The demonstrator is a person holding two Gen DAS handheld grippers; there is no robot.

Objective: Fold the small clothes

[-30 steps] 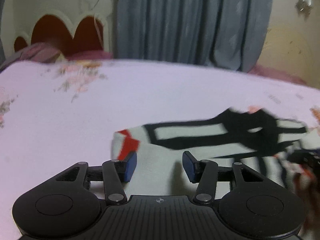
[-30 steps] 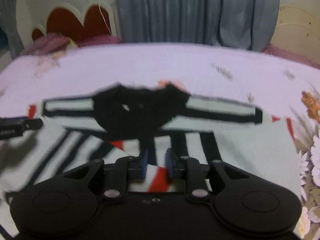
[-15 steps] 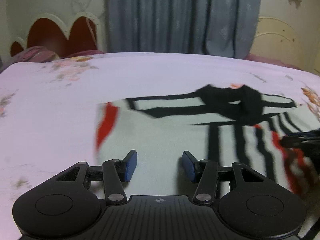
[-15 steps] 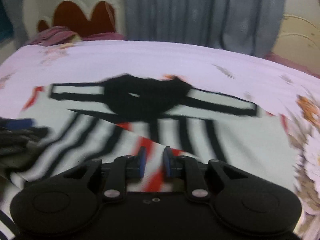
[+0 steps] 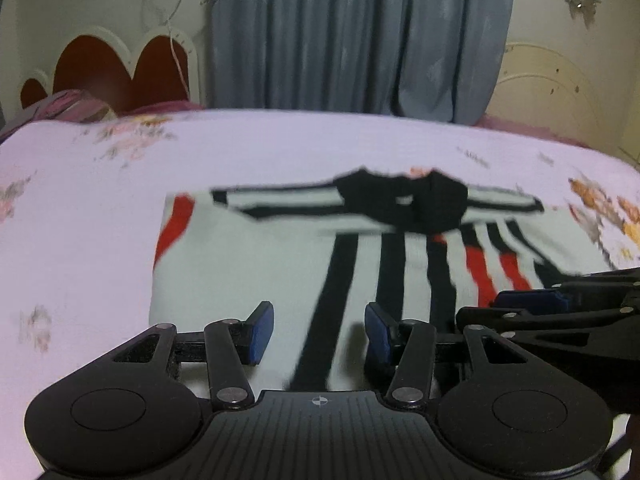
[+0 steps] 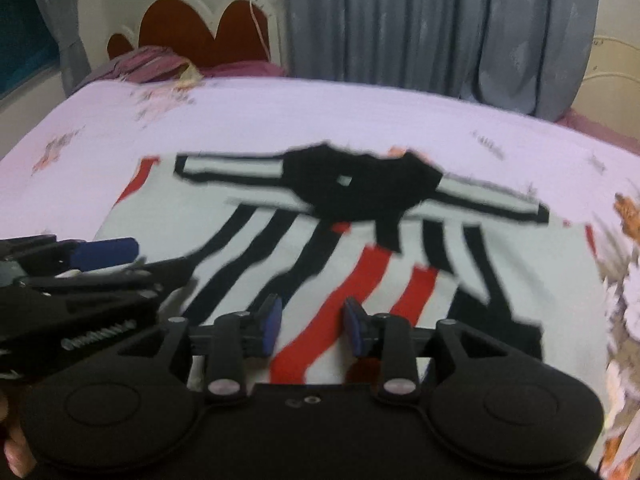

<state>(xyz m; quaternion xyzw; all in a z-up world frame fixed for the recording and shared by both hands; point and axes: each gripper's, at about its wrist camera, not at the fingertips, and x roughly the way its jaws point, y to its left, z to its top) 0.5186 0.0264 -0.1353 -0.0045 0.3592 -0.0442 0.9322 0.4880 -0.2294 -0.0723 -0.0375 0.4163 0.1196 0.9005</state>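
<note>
A small white shirt (image 5: 248,264) with black and red stripes and a black collar (image 5: 412,200) lies spread flat on the bed; it also shows in the right wrist view (image 6: 500,264). My left gripper (image 5: 319,332) is open and empty over the shirt's near hem, left of centre. My right gripper (image 6: 310,326) is open and empty over the near hem, above a red stripe. Each gripper shows at the edge of the other's view, the right one (image 5: 532,300) at right, the left one (image 6: 104,250) at left.
The bed has a pale lilac sheet with flower prints (image 5: 120,148). A red and white headboard (image 5: 120,64) and pillows stand at the far left. A grey curtain (image 5: 360,36) hangs behind the bed. A cream panel (image 5: 548,88) is at the far right.
My right gripper has opened from nearly shut. The shirt's near part has been laid down flat. My left gripper has moved right along the hem, close beside the right one.
</note>
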